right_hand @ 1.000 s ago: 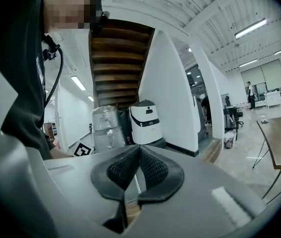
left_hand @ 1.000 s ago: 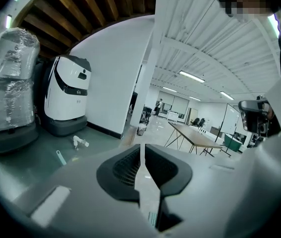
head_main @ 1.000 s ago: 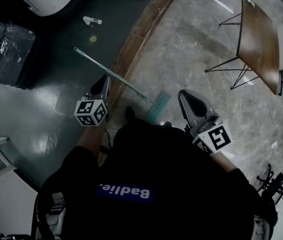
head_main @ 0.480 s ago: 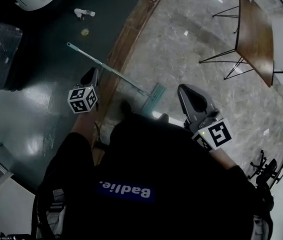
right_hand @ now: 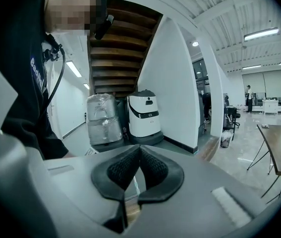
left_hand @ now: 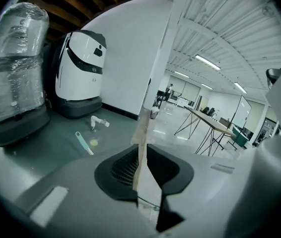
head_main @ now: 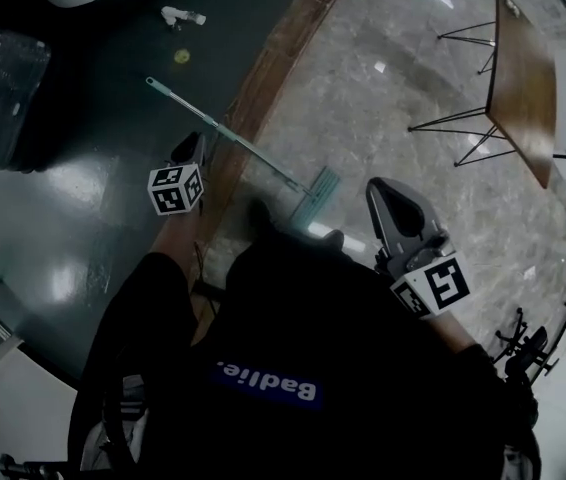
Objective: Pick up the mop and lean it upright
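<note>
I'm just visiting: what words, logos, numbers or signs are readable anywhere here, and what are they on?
"Badlie." in white letters on a blue strip across the person's dark top, upside down in the head view.
Logo on the white machine: too small to read.
Markers on the left cube and the right cube: black-and-white square patterns, no letters.
Nothing else is readable.

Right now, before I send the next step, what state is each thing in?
mop, lying flat on the floor, not held
left hand-held gripper, jaws slightly apart, just been opening, nothing between them
right hand-held gripper, jaws together, empty
table, standing on its legs
</note>
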Demonstrator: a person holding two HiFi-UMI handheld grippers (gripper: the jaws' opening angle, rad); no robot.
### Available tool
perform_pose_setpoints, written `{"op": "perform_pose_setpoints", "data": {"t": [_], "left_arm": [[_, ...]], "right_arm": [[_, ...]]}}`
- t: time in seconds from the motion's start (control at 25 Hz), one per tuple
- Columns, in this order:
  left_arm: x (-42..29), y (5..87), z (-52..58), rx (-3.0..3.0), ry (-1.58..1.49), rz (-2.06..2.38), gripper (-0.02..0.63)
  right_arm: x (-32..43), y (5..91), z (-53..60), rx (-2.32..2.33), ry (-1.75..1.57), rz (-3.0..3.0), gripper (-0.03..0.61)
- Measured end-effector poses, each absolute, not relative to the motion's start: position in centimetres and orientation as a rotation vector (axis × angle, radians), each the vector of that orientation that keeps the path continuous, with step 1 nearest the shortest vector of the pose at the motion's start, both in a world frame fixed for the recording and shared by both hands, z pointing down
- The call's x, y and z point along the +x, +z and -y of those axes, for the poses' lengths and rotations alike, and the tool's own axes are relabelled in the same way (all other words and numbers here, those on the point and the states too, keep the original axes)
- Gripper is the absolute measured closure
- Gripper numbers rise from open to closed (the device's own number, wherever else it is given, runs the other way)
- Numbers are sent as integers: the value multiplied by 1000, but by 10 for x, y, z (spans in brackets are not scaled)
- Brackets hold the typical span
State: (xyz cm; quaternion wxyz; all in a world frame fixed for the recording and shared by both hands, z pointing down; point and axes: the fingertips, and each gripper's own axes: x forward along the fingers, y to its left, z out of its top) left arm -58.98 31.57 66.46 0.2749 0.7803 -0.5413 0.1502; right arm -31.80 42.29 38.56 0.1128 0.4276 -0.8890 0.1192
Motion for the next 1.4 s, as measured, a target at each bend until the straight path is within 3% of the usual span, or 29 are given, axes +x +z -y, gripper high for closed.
{"op": "perform_pose_setpoints", "data": {"t": [0.84,1.4], "left_arm": [[-648,776,-237,1934,418,1503,518],[-668,865,-204,1718,373,1531,471]], "right_arm": [[-428,430,-331,1015,315,2624,574],[-431,464,-321,983,400,2511,574]]}}
